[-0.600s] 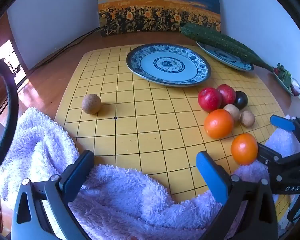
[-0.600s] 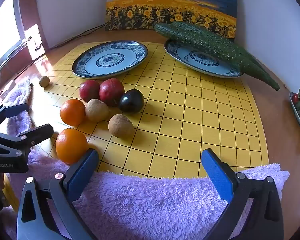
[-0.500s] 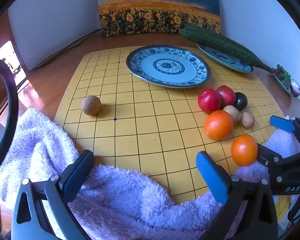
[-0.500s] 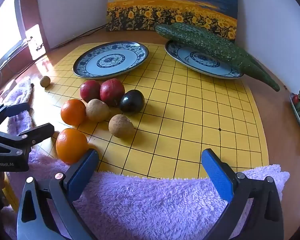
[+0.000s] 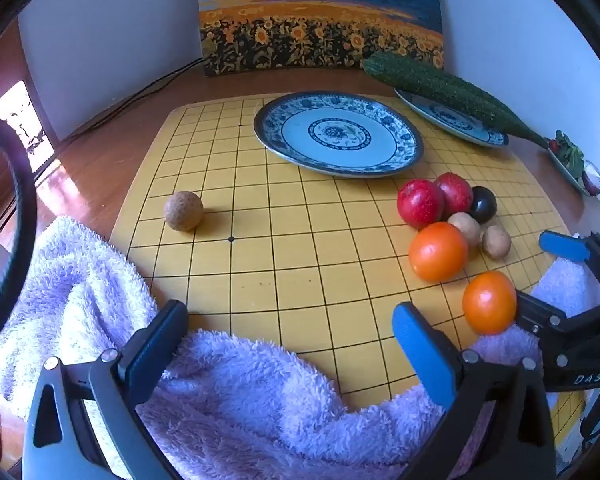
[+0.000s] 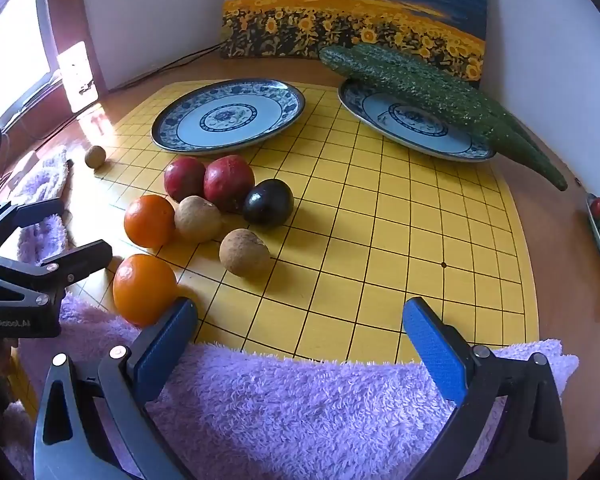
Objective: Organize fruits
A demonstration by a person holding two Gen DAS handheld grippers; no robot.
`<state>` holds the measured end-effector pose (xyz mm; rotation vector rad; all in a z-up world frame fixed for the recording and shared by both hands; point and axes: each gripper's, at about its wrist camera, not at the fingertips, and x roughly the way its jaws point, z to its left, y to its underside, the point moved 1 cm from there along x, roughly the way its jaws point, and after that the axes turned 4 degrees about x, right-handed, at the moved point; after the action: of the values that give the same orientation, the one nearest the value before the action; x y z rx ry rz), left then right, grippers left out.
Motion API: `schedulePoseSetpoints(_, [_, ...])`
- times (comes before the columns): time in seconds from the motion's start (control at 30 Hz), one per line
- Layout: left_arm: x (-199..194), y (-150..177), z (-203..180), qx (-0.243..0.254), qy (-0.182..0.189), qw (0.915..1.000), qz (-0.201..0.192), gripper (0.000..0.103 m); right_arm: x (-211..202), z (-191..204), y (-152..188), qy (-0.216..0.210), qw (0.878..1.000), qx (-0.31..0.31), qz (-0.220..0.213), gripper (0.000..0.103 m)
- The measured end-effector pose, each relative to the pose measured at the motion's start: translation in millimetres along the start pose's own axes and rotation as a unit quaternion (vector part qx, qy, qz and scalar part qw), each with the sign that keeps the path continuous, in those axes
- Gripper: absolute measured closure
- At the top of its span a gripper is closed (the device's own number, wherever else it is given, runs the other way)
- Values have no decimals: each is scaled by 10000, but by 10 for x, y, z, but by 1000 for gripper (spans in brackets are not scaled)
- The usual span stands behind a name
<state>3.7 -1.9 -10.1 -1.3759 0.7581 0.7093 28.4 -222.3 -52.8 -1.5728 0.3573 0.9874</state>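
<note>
1. As the left wrist camera looks out, the left gripper (image 5: 290, 332) hangs over the purple towel (image 5: 240, 392) with its jaws wide and nothing between them. Ahead lies the yellow grid board (image 5: 300, 248). A lone brown fruit (image 5: 183, 211) sits on the board's left part, well apart from the others. On the right, 2 red apples (image 5: 420, 203) touch each other, a dark plum (image 5: 483, 204) sits just beside them, and 2 small brown fruits (image 5: 496, 242) lie near 2 oranges (image 5: 438, 252). The nearer orange (image 5: 489, 302) rests at the towel's edge, just beside the right gripper (image 5: 540, 276), whose jaws stand wide. Farther back is a bare blue-patterned plate (image 5: 404, 136).

2. From the right wrist camera, the right gripper (image 6: 300, 328) also hangs over the towel (image 6: 300, 408), jaws wide and holding nothing. Its left finger (image 6: 166, 344) sits just beside the nearer orange (image 6: 144, 288) (whether they touch, I cannot tell). The fruit cluster (image 6: 228, 184) lies on the board's left half. A second plate (image 6: 380, 120) carries a long green gourd (image 6: 440, 92). The left gripper (image 6: 56, 226) shows at the left edge, jaws apart.
</note>
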Motion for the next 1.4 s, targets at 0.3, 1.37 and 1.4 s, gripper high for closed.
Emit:
schedulePoseSetpoints(0.3, [4, -1, -1, 4, -1, 10000, 30, 0, 18, 19, 3, -3, 10000, -14, 20, 0])
schedulePoseSetpoints(1.37, [-231, -66, 245, 297, 83, 9995, 17, 7, -64, 104, -19, -200, 9998, 4, 51, 23])
schedulePoseSetpoints(1.4, [-234, -80, 275, 274, 55, 9996, 2, 7, -72, 107, -24, -187, 9998, -1, 34, 24])
